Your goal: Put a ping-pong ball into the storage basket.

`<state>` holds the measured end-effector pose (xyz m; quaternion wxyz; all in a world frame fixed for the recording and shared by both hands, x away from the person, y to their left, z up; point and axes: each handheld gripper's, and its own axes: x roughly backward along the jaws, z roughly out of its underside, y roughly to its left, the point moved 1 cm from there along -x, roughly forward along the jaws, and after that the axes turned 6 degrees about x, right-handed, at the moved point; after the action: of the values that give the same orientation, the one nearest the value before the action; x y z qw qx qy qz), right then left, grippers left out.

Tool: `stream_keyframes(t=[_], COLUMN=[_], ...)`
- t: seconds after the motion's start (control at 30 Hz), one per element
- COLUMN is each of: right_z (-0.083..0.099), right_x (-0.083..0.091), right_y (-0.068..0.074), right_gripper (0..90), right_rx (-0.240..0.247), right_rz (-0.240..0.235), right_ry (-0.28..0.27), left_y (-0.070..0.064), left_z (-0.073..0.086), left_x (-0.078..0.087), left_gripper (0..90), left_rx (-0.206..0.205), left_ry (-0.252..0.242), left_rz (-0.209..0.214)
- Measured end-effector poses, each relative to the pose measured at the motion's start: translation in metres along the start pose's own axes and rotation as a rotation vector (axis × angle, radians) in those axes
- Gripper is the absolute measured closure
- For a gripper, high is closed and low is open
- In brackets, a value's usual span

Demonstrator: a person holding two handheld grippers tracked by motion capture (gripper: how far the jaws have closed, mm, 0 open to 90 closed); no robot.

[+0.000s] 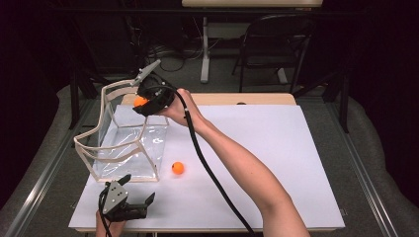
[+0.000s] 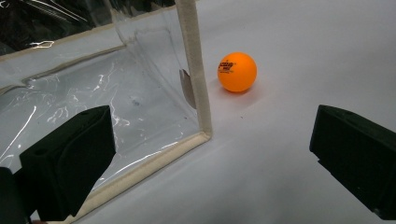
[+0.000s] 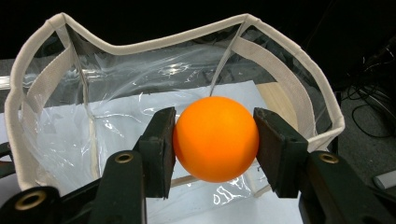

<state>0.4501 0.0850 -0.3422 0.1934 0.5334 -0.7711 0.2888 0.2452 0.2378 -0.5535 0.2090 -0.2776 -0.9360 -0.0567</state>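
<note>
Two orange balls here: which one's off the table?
The ball clamped in the right gripper, above the clear bag. The other ball lies on the white sheet.

Bright tabletop, dark surroundings, plastic glare

In your high view the held ball (image 1: 140, 101) is mostly covered by the right gripper (image 1: 144, 103); just an orange sliver shows, so jaw contact can't be read there. Your left hand (image 1: 109, 228) is cut off by the bottom edge, as is the right arm's elbow end. In the left gripper view the clear bag (image 2: 116, 93) runs off the top and left edges; its far walls are lost in glare. The print on the loose ball (image 2: 237, 71) is too small to read. In the right gripper view the held ball blocks part of the bag's back wall, and the jaw bases are cropped at the bottom.
</note>
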Motion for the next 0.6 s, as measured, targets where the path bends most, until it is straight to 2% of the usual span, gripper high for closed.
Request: stream_keyframes(t=[0.6], right_z=[-0.003], right_x=[-0.012], right_y=[0.006], right_gripper=[50.6], right_rx=[0.004], right_rz=[-0.012], right_ry=[0.012], left_y=[0.0], left_z=[0.0], left_x=[0.0], left_gripper=[0.1], left_rx=[-0.001], left_ry=[-0.002], left_rz=[0.0])
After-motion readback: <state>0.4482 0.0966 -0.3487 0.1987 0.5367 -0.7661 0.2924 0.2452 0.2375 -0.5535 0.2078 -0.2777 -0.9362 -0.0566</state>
